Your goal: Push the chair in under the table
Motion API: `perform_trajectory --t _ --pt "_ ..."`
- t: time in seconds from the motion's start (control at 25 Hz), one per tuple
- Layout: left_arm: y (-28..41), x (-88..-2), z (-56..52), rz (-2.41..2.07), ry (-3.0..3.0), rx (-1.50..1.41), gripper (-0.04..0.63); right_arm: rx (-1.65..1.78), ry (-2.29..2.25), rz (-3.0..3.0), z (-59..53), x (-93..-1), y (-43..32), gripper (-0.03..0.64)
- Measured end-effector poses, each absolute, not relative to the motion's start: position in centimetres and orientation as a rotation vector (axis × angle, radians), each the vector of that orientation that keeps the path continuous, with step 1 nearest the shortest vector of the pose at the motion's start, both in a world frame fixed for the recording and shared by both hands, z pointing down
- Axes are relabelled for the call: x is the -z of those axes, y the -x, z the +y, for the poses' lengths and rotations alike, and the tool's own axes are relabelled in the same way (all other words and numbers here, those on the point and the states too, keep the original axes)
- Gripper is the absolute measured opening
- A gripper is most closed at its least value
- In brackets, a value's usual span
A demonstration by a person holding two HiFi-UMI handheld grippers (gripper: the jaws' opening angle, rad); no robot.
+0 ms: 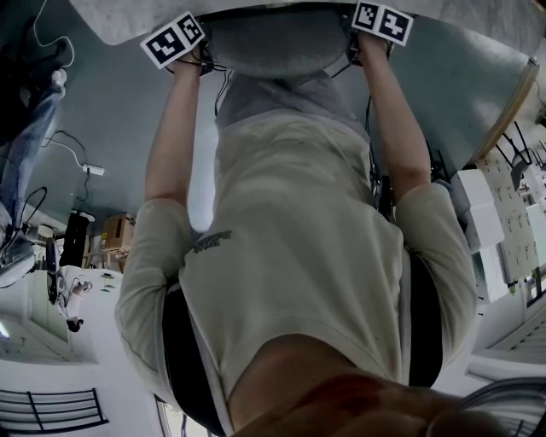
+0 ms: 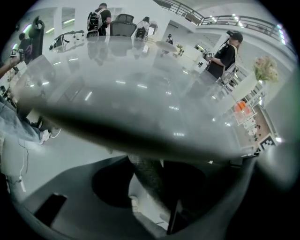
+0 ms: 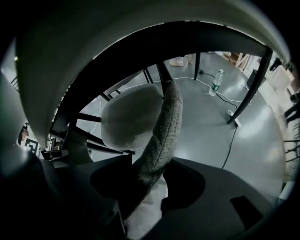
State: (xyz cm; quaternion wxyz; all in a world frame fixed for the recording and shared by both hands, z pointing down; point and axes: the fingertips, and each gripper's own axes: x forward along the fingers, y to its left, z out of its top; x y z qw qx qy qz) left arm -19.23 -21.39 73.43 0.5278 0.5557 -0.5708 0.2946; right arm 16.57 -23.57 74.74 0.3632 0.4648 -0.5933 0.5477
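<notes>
In the head view both of the person's arms reach forward to the grey fabric chair backrest (image 1: 264,47), which sits against the pale table edge (image 1: 107,17). The left gripper (image 1: 189,61) is at the backrest's left end and the right gripper (image 1: 365,51) at its right end. In the left gripper view the woven backrest (image 2: 146,171) runs between the jaws of the left gripper (image 2: 150,199), under the glossy tabletop (image 2: 140,84). In the right gripper view the backrest (image 3: 161,136) passes through the right gripper (image 3: 145,197), and the seat (image 3: 129,119) lies beneath the table rim (image 3: 93,42). Light gaps show beside the fabric at both grippers.
Dark table legs (image 3: 255,79) stand on the grey floor, with a plastic bottle (image 3: 214,82) and cables near them. People (image 2: 225,54) and office chairs (image 2: 124,23) are beyond the table. White shelving (image 1: 503,222) is to the right of the person.
</notes>
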Motion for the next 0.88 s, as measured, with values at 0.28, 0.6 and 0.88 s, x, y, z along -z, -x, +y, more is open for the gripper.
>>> perform_trajectory --t 0.28,0.6,0.88 --pt "18.8 -73.0 -20.5 -1.336 -1.328 -0.739 0.218 -1.381 -1.183 -1.482 -22.8 -74.1 -17.4 0.224" --pt "18.7 -69.7 -19.7 -1.357 -1.353 -0.775 0.218 -1.387 -1.157 -1.503 -22.3 -71.0 -17.8 0.217" --pt "20.0 -66.8 -17.9 -1.383 -1.312 -0.741 0.212 -1.292 -1.109 -1.589 -21.4 -66.9 -16.9 0.120"
